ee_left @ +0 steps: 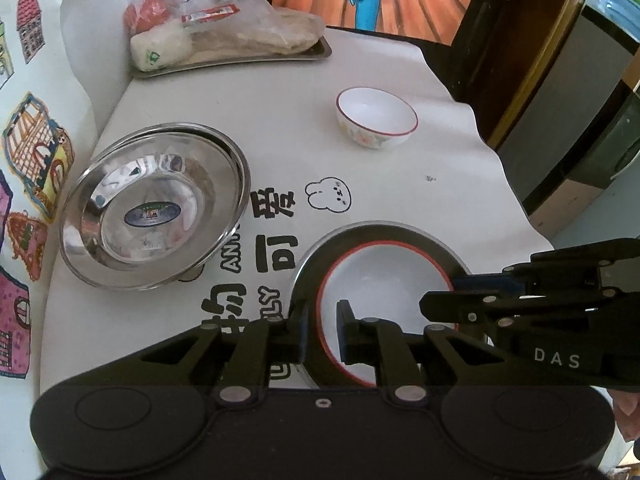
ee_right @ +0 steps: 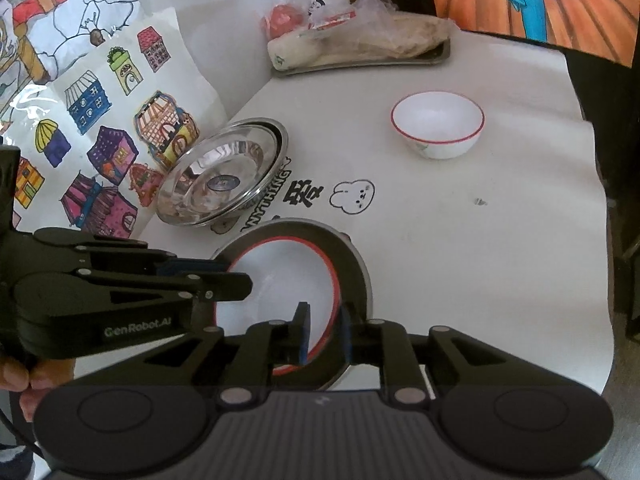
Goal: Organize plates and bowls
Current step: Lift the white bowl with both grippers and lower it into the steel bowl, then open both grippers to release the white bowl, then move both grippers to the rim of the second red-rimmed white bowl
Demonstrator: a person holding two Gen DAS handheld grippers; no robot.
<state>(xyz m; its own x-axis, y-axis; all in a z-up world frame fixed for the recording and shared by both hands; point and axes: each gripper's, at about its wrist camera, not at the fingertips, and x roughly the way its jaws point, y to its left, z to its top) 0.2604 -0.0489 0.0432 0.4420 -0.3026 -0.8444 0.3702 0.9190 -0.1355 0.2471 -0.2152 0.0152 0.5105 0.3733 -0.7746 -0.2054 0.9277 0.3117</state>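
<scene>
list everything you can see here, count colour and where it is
steel dishes: two nested, shiny silver, left side of table
small bowl: one, white with red rim, far right of middle
dark plate: one, dark grey, near edge
red-rimmed dish: one, white, resting in the dark plate
metal tray: one, silver, far edge, holding bagged food
table cover: one, white with black print and a bunny drawing
house drawings: several, multicoloured, on the left wall
left hand-held gripper: black, jaws a little apart astride the plate's left rim
right hand-held gripper: black, jaws a little apart astride its right rim
</scene>
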